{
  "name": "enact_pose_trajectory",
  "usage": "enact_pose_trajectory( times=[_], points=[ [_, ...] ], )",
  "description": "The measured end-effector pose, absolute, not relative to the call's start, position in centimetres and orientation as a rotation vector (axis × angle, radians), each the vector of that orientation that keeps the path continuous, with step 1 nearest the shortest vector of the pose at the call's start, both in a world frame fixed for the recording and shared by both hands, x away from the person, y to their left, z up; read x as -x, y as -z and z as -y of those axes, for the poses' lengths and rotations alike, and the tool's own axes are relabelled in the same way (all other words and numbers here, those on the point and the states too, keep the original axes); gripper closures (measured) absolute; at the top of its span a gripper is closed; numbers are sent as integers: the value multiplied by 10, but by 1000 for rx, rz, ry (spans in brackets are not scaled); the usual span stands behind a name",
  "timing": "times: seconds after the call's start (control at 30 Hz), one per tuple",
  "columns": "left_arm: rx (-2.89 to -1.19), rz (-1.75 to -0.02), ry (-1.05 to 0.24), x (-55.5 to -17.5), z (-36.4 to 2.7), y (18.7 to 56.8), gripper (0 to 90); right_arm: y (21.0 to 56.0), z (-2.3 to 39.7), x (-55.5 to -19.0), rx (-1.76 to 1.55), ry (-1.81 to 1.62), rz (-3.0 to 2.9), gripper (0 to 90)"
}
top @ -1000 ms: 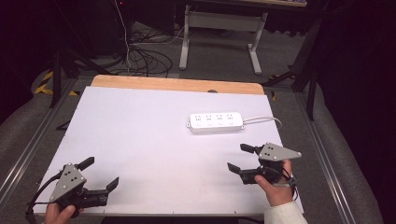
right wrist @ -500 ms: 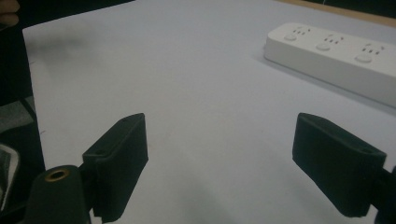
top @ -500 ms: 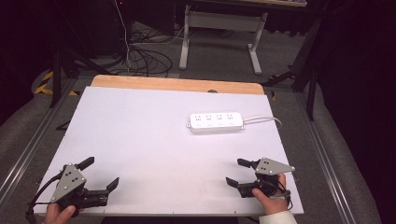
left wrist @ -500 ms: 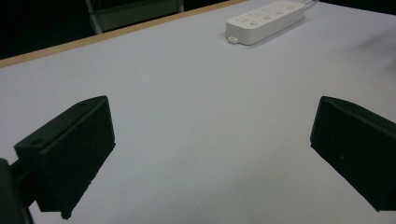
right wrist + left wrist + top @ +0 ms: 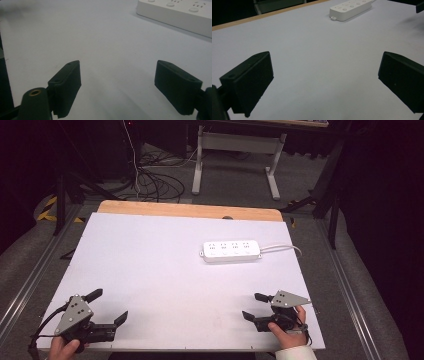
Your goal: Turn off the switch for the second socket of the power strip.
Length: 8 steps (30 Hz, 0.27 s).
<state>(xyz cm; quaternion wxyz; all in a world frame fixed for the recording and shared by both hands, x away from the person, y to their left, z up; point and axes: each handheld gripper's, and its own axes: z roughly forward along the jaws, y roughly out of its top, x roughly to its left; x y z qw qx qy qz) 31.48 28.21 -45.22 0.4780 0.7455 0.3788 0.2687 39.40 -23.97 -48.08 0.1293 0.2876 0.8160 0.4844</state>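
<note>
A white power strip [image 5: 231,251] lies on the white table top [image 5: 150,265], right of centre, its white cable running off to the right. It appears in the left gripper view as the power strip [image 5: 350,8] at the top and in the right gripper view as the power strip [image 5: 180,13] at the upper right. My left gripper [image 5: 108,306] rests at the table's front left corner, open and empty. My right gripper [image 5: 254,306] sits at the front right, open with nothing between its jaws. Both sets of jaws stand wide apart: left gripper [image 5: 325,82], right gripper [image 5: 125,87].
A wooden strip [image 5: 190,211] borders the table's far edge. Beyond it stand a desk frame [image 5: 235,150] and tangled cables [image 5: 150,180] on the floor. Metal rails [image 5: 350,285] run along both sides of the table.
My right gripper has drawn back toward the table's front edge, away from the power strip. The left gripper has stayed in place.
</note>
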Motion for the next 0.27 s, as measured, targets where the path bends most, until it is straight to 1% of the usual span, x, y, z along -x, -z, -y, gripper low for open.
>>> enact_pose_trajectory(
  times=[0.27],
  points=[
    [-1823,-915,-622,-315,-284,452,4,477,244,-393,-810,-1360,-2332,217]
  ],
)
